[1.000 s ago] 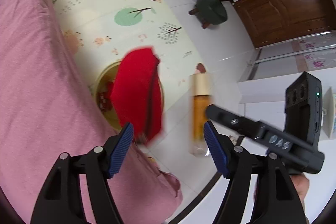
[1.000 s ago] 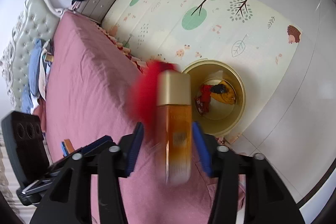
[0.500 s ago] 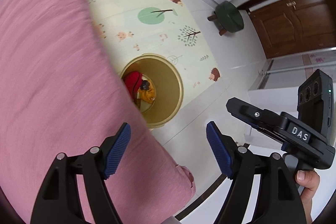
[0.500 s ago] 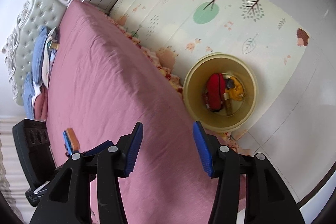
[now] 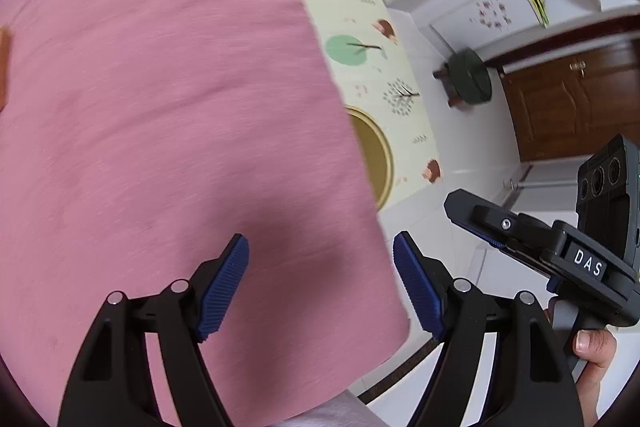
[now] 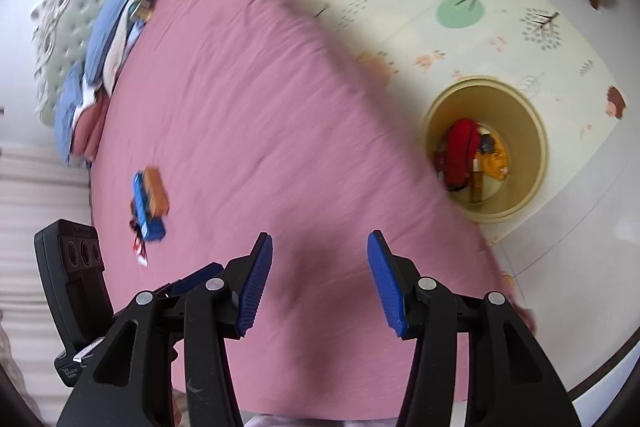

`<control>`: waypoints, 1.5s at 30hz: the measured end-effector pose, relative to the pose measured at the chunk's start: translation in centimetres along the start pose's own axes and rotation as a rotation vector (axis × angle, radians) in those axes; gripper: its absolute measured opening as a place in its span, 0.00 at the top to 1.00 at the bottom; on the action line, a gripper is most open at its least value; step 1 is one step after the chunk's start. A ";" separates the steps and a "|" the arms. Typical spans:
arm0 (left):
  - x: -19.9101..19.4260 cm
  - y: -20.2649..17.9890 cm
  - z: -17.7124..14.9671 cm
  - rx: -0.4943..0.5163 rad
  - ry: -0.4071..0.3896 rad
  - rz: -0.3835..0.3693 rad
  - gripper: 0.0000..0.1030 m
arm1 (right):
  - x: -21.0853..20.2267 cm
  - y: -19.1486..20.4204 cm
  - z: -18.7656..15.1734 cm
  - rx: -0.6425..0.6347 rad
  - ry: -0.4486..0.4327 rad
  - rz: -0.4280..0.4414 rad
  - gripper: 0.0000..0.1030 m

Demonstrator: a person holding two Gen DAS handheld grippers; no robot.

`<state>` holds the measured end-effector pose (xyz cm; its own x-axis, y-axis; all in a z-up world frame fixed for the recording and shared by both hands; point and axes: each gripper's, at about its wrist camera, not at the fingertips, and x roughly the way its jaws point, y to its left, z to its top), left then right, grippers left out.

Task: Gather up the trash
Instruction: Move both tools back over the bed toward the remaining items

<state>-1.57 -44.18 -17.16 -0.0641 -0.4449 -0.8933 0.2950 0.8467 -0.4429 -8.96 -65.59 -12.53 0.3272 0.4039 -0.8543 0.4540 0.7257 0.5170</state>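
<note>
Litter left on the bed (image 6: 248, 115): small blue and orange packets (image 6: 149, 201) at ten o'clock from our right hand-held gripper (image 6: 318, 281), well apart from the yellow bin (image 6: 532, 163). We judge them light, crushable cardboard, best pinched across the narrow sides. Both the right and left hand-held gripper (image 5: 320, 285) gape, carrying nothing.

A green stool (image 5: 469, 76) stands near a wooden door (image 5: 576, 99) (both blurred).
</note>
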 end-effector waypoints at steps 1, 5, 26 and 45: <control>-0.6 1.0 -0.4 -0.011 -0.009 0.005 0.28 | 0.7 1.3 -0.7 -0.019 0.013 0.004 0.52; -3.1 4.7 -1.9 -0.060 -0.045 0.009 0.28 | 2.5 5.1 -2.9 -0.071 0.043 0.017 0.52; -13.8 22.0 -5.4 -0.243 -0.191 0.065 0.27 | 10.3 20.1 -10.0 -0.244 0.141 0.064 0.52; -18.0 35.3 0.8 -0.451 -0.303 0.145 0.25 | 18.9 31.4 -5.8 -0.384 0.210 0.045 0.47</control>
<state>10.78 -6.55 -16.60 0.2430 -0.3220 -0.9150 -0.1608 0.9169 -0.3653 6.72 -31.96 -12.80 0.1460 0.5153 -0.8445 0.0897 0.8432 0.5300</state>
